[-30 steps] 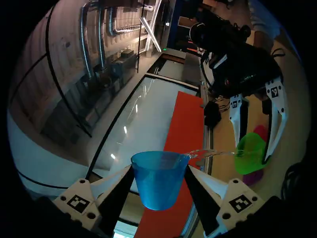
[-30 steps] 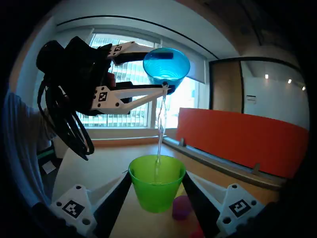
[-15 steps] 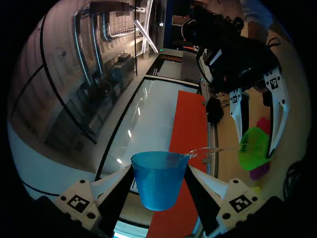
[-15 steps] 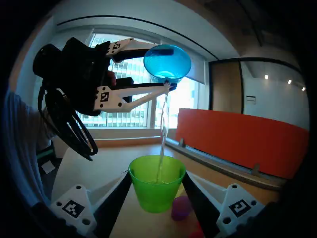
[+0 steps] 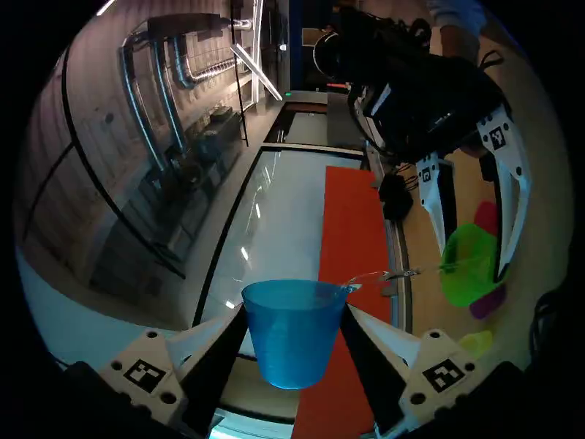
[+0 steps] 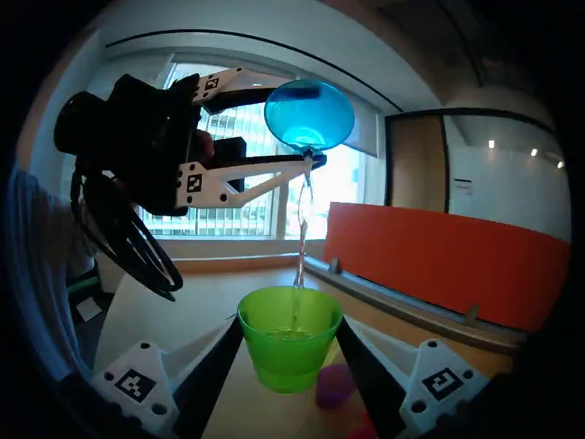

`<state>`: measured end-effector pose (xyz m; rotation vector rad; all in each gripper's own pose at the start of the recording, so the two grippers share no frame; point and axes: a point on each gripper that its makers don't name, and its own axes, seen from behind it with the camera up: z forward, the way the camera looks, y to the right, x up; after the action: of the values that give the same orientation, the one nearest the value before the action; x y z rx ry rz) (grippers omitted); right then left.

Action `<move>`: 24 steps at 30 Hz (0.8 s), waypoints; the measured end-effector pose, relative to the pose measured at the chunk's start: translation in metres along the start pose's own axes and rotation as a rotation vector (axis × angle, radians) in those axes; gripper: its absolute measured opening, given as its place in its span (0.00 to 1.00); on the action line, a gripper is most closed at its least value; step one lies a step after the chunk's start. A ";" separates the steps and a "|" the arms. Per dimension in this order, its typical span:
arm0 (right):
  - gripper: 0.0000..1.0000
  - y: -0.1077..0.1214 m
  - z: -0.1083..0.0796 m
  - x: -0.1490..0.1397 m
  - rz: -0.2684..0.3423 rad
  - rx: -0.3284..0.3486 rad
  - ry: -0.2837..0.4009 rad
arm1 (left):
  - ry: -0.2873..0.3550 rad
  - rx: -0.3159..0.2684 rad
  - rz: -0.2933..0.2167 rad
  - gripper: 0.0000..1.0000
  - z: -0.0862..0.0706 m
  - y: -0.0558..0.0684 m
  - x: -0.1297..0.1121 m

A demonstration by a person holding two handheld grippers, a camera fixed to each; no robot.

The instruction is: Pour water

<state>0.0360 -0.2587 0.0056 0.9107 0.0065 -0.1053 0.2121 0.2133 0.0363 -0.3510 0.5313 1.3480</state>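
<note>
I have the left gripper point(image 5: 294, 313) closed on the blue cup point(image 5: 294, 344), a finger pressed to each side of its wall. The cup is tipped over on its side, high above the green cup point(image 6: 290, 347). My right gripper point(image 6: 290, 333) clamps the green cup the same way, upright and low over the surface point(image 6: 194, 307). Whether its base touches the surface I cannot tell.

A thin stream of water point(image 6: 300, 234) runs from the blue cup's lower lip straight into the green cup's mouth, and none looks to be missing. I judge the pour to be well under way. Some water lies in the bottom of the green cup, far below its rim, and a little pool shows at the blue cup's lip. What is left is to run out the rest, or stop when it is enough, and then right the blue cup.
</note>
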 end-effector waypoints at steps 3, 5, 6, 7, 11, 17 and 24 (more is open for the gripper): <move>0.91 0.001 0.000 0.000 0.000 -0.002 0.002 | 0.003 0.002 0.020 0.86 0.000 0.000 0.002; 0.90 0.001 0.000 0.000 0.000 -0.003 0.004 | 0.005 0.006 0.034 0.86 -0.001 -0.002 0.004; 0.91 0.001 0.000 0.000 0.000 -0.004 0.004 | 0.006 0.007 0.043 0.86 -0.001 -0.002 0.005; 0.91 0.001 0.000 0.001 0.000 -0.004 0.005 | 0.006 0.007 0.051 0.86 -0.002 -0.002 0.005; 0.91 0.001 0.000 0.002 0.000 -0.005 0.008 | 0.008 0.011 0.091 0.86 -0.004 -0.004 0.009; 0.90 0.000 0.001 0.004 0.001 -0.007 0.013 | 0.009 0.017 0.153 0.86 -0.004 -0.006 0.012; 0.90 0.001 0.002 0.006 0.004 -0.008 0.018 | 0.018 0.025 0.210 0.86 -0.003 -0.005 0.018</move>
<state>0.0420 -0.2602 0.0071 0.9032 0.0222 -0.0937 0.2193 0.2257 0.0236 -0.2934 0.6129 1.5401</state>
